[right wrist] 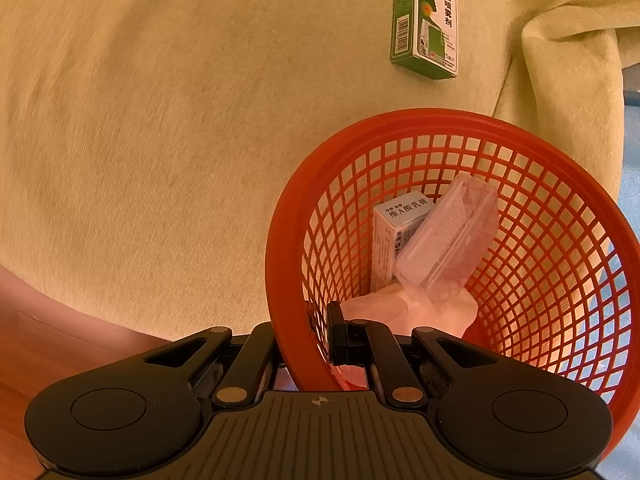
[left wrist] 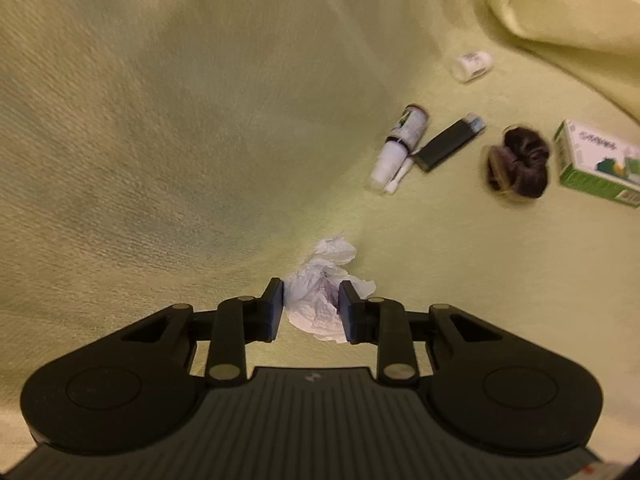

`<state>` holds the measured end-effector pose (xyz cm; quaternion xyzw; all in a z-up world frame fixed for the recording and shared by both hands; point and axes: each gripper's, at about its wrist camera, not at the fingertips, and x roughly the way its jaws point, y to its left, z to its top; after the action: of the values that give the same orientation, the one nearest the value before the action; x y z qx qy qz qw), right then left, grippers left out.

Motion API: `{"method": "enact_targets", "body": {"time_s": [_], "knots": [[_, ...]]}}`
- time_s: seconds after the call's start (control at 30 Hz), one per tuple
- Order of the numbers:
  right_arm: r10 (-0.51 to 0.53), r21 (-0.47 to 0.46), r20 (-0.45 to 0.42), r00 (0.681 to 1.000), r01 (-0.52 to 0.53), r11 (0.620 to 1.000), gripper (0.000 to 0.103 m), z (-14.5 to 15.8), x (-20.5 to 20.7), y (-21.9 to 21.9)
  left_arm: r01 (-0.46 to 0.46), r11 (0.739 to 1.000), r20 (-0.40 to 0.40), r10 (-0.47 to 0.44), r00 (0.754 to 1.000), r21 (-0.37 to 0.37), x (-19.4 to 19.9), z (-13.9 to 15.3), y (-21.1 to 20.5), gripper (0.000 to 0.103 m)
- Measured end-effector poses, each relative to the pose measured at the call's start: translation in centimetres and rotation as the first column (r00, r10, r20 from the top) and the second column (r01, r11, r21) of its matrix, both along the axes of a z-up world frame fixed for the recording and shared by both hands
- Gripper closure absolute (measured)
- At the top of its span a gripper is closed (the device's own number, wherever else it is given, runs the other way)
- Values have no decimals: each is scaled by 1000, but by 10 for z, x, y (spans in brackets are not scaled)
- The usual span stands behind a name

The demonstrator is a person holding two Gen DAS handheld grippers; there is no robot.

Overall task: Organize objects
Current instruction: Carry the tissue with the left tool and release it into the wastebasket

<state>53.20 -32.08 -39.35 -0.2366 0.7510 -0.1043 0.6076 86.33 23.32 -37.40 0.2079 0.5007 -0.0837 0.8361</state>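
We have the left gripper point(left wrist: 311, 307) pinching a crumpled tissue point(left wrist: 325, 289), its jaws drawn in against the wad from either side at six o'clock in the left wrist view. The tissue is thin, white and creased into soft peaks; we judge it nearly weightless and easily crushed, so it should take a grip anywhere across its bulk, though a loose flap could tear or slip free. It sits low over the pale green blanket point(left wrist: 160, 120), a finely ribbed, soft cloth with a thick fold at one o'clock. Toward two and three o'clock lie harder, smoother things: a small white bottle point(left wrist: 471, 65), a labelled tube with a white cap point(left wrist: 400, 144), a dark flat lighter point(left wrist: 448, 145), a brown fuzzy scrunchie point(left wrist: 517, 162) and a green carton point(left wrist: 596, 162). The right gripper point(right wrist: 306, 344) has its jaws clamped on the rim of the red basket point(right wrist: 288, 216), a stiff plastic lattice, one jaw inside and one outside. Inside it rest a white box point(right wrist: 394, 224), a clear plastic case point(right wrist: 448, 236) and a pale cloth point(right wrist: 400, 312).
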Motion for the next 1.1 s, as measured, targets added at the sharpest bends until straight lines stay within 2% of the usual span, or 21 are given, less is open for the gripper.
{"method": "enact_targets", "body": {"time_s": [0.13,0.27,0.37,0.43,0.57,0.67,0.83,0.93,1.0,1.03,1.1], "knots": [[-2,0,2,1000,2,1000,101,0,0,0,24,999,3,-24,1000,-48,-10,14,-12,79],[-1,0,1,1000,1,1000,101,0,0,0,81,985,-8,-83,997,-155,-15,28,-36,79],[1,-1,1,1000,-1,1000,101,0,1,0,127,967,-13,-133,991,-222,-21,36,-61,79],[-1,-1,1,1000,1,1000,101,0,1,0,173,944,-20,-185,982,-280,-22,42,-83,79],[-3,-1,2,1000,3,1000,101,0,1,0,279,865,-42,-325,945,-417,-30,51,-126,79],[-3,-1,2,1000,3,1000,101,0,1,0,353,805,-43,-422,905,-476,-34,55,-162,79],[-3,-2,6,1000,3,1000,101,0,2,-1,462,682,-41,-583,811,-566,-43,57,-219,78],[-3,-1,10,1000,3,1000,101,0,1,-2,515,625,-33,-654,756,-587,-50,56,-250,78],[-1,0,11,1000,1,1000,101,0,1,-1,535,591,-23,-684,729,-604,-53,54,-270,77],[-1,0,13,1000,1,1000,101,0,2,-2,531,565,-23,-698,716,-631,-53,54,-280,74],[-2,-1,16,1000,2,1000,101,0,2,-1,516,513,-26,-726,687,-686,-52,52,-294,54]]}}
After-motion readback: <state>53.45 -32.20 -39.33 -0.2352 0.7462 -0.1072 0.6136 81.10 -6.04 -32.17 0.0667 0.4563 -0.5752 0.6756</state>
